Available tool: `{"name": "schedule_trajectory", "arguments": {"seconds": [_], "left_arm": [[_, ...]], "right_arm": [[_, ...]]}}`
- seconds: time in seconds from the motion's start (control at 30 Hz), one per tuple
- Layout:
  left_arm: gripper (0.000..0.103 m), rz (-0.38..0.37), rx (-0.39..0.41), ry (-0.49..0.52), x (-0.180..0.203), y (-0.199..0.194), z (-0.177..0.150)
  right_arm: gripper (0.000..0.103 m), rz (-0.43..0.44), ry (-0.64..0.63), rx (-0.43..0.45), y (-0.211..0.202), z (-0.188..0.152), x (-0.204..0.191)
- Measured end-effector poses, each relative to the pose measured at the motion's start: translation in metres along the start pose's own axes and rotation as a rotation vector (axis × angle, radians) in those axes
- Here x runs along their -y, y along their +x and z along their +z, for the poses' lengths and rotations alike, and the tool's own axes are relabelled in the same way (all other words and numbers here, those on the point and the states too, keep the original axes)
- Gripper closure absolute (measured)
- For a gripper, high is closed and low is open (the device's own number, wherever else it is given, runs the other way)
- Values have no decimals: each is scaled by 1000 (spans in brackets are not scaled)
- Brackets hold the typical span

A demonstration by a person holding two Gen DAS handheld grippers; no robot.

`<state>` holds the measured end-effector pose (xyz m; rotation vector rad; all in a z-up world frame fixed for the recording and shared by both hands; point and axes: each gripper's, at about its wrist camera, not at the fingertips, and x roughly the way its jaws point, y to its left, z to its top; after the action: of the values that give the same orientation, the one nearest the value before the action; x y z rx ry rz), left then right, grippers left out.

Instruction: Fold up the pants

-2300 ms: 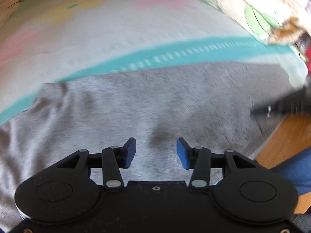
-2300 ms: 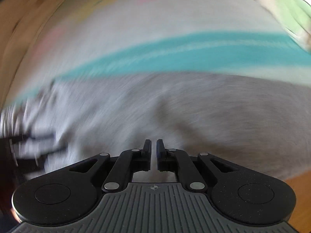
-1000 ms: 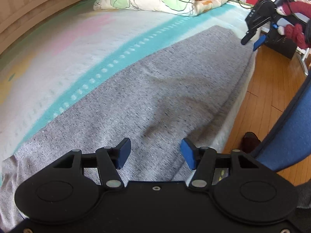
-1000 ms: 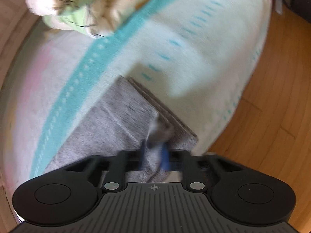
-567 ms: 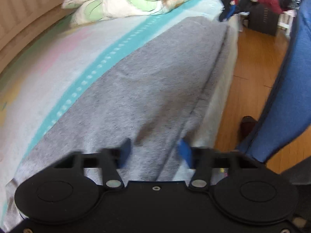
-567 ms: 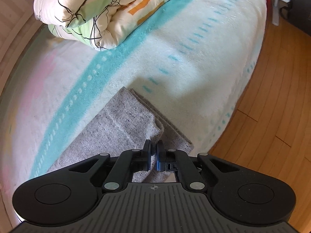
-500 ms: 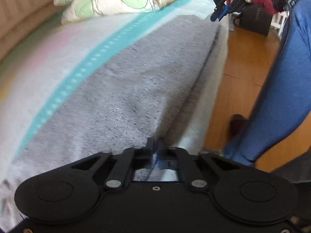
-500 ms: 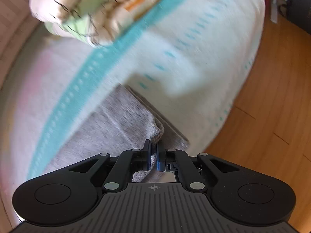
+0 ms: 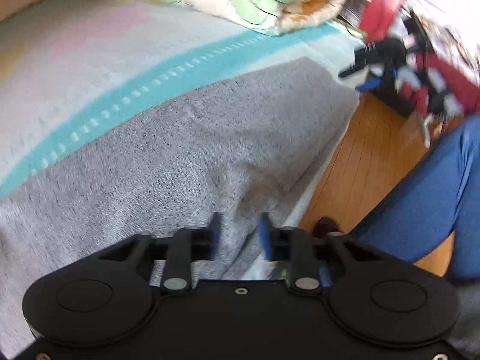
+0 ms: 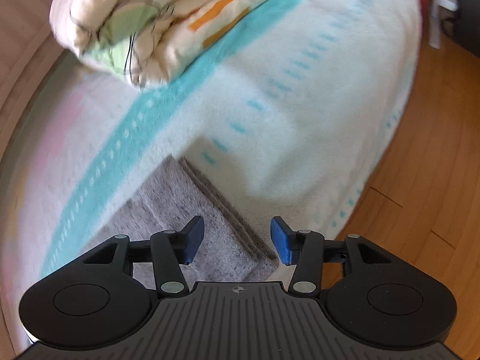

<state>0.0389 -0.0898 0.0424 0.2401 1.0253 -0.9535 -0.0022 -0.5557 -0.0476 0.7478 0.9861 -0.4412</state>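
This is a bedroom in someone's home. A bed [image 10: 330, 120] fills most of it, spread with a pale blanket [image 9: 90, 69] striped in teal and pink, and a folded floral duvet [image 10: 144, 24] lies near its far side. Warm wooden floorboards [image 10: 435, 165] run alongside the bed, with cluttered household belongings [image 9: 420, 60] past its end.
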Motion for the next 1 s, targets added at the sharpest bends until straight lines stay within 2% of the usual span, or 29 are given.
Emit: {"name": "schedule_trajectory", "arguments": {"seconds": [0.03,0.13,0.23,0.33,0.43,0.47,0.5,0.57,0.7,0.8,1.0], "left_arm": [[53,-11,0,-41,-3,-1,3],[53,-35,-7,-164,-17,0,11],[53,-2,-13,-235,-22,6,19],[53,44,-11,-270,-25,16,25],[53,57,-13,-295,-24,26,33],[53,64,-13,-299,-26,24,33],[53,70,-15,-299,-25,26,35],[53,77,-16,-298,-22,29,37],[53,90,-6,-303,-19,32,45],[53,110,-7,-310,-17,36,54],[53,137,-29,-322,-12,48,63]], "right_arm": [[55,7,-11,0,2,-1,1],[48,67,-44,1,0,-4,4],[47,120,-78,-31,-2,-8,9],[47,206,-34,-21,-3,-14,23],[52,300,37,-28,-3,-18,42],[57,317,51,-40,-2,-19,46],[58,321,63,-45,-2,-21,51],[58,331,101,-40,-1,-27,62],[57,450,191,-36,2,-48,83],[57,533,198,-16,3,-57,84],[57,584,185,47,4,-49,69]]}}
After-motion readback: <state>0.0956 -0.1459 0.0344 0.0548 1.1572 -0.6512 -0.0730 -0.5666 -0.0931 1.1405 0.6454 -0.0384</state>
